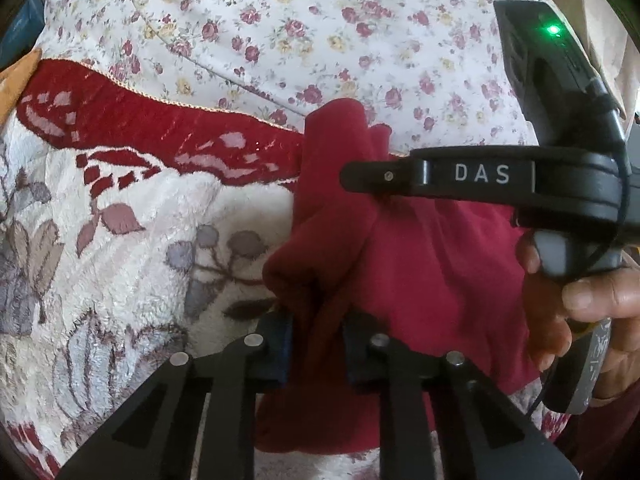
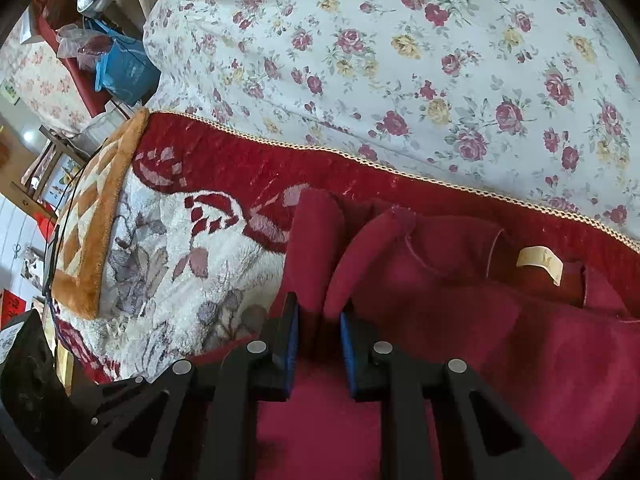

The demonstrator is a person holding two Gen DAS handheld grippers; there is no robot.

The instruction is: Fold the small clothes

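Pinched between the blue-padded fingers (image 1: 282, 344) at the bottom centre of the left wrist view, a fold of the dark red garment (image 1: 420, 264) is held by the left gripper (image 1: 316, 350), its jaws drawn nearly together with the cloth bunched between them. The rest of the garment is seen spreading to the right and lower middle of that frame, lying on a plush blanket (image 1: 132, 264) patterned in cream and grey with a red border. In the right half of the same frame the right gripper (image 1: 360, 176) is seen from the side, marked with white letters, its tip buried in a raised peak of the red cloth; a hand (image 1: 592, 312) is wrapped around its handle at the right edge.

In the right wrist view, the right gripper (image 2: 318, 332) is shown at bottom centre with its jaws closed to a narrow gap on an upstanding fold of the garment (image 2: 520, 340), which fills the lower right of the frame. A pale label (image 2: 540, 262) is visible inside the neckline at middle right. A floral bedsheet (image 2: 400, 60) occupies the upper part of both views, and a blue bag (image 2: 124, 70) is seen at upper left
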